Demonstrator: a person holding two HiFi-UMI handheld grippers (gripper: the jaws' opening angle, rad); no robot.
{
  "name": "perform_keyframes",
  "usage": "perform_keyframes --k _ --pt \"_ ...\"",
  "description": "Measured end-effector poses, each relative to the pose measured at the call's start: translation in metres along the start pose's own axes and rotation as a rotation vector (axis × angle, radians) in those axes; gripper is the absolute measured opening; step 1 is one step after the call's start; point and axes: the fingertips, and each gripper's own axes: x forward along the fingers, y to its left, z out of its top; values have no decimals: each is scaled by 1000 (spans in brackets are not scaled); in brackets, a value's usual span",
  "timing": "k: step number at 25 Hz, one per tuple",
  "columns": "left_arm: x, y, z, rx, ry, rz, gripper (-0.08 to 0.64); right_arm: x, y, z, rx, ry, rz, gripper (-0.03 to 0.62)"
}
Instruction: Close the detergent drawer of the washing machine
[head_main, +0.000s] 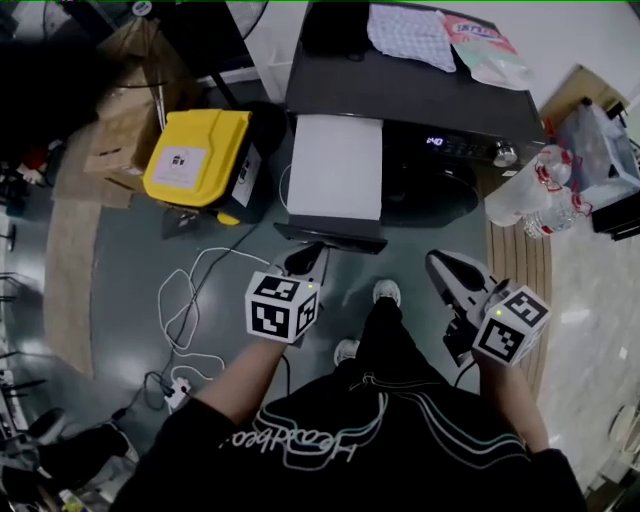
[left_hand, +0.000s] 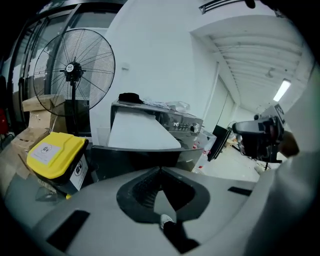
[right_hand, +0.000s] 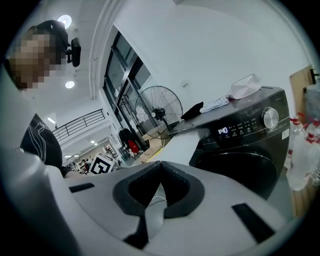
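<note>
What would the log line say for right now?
detergent drawer open; left gripper shut, empty, near drawer front; right gripper shut, empty, aside

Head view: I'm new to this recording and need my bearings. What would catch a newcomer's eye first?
The detergent drawer stands out most: a pale slab pulled far out of the dark washing machine at top centre. Left of it, a bright yellow bin sits on the floor. Below, the left tongs hover shut just before the drawer's front, with the right tongs, also shut, off to the right.
</note>
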Motion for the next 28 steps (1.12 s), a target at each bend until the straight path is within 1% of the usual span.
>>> perform_keyframes --k 4,9,15,20,28 --pt "3 5 0 -18 -13 8 29 8 3 -8 -9 35 7 27" --pt "6 7 3 -11 -35 17 29 9 1 -17 -1 52 5 27" --pt "6 7 3 -52 -44 26 29 8 -3 -29 19 66 1 26" --pt "6 7 3 -34 -39 46 25 9 -3 -37 33 82 18 27" --pt "5 7 4 -47 -47 48 23 20 -6 -37 38 118 52 28"
